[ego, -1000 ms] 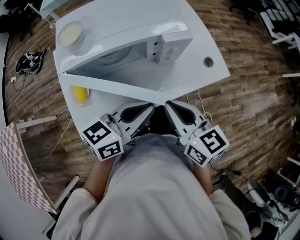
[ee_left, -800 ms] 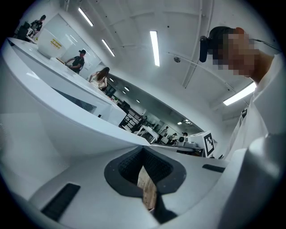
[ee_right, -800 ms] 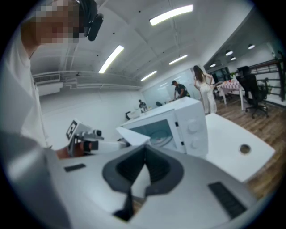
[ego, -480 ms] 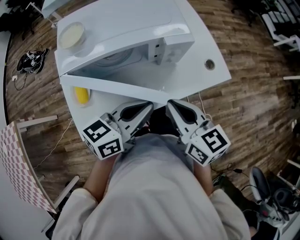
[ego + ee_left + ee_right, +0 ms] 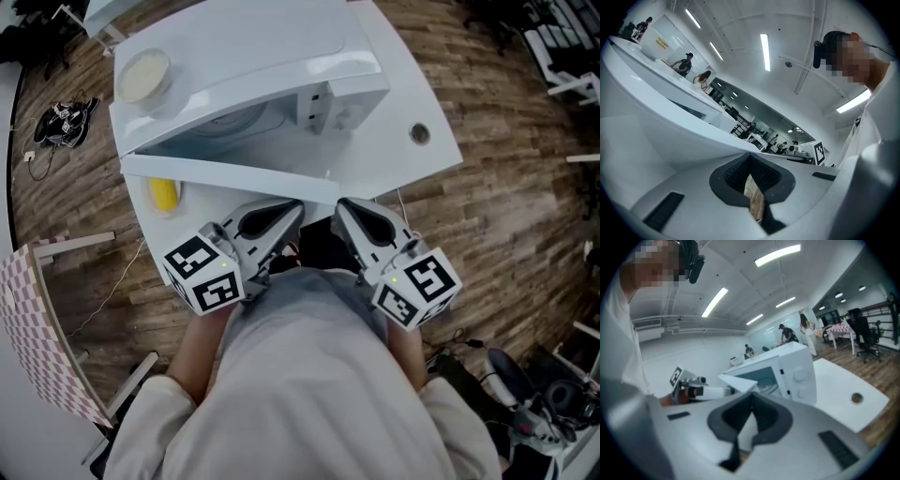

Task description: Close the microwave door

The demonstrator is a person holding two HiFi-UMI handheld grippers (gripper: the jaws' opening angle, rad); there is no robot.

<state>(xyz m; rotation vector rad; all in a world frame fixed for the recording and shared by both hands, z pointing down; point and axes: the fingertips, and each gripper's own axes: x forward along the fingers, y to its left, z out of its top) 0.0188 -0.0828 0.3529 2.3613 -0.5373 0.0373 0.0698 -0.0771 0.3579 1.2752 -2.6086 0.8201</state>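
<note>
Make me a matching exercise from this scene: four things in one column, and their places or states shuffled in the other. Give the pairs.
Things:
1. microwave door
2. round tub
3. yellow object
4. cable hole

Places or states:
A. on top of the microwave
B. standing open
C. in the table, right of the microwave
D. on the table, on the person's side of the door's left end

Pairs: 1-B, 2-A, 3-D, 4-C
</note>
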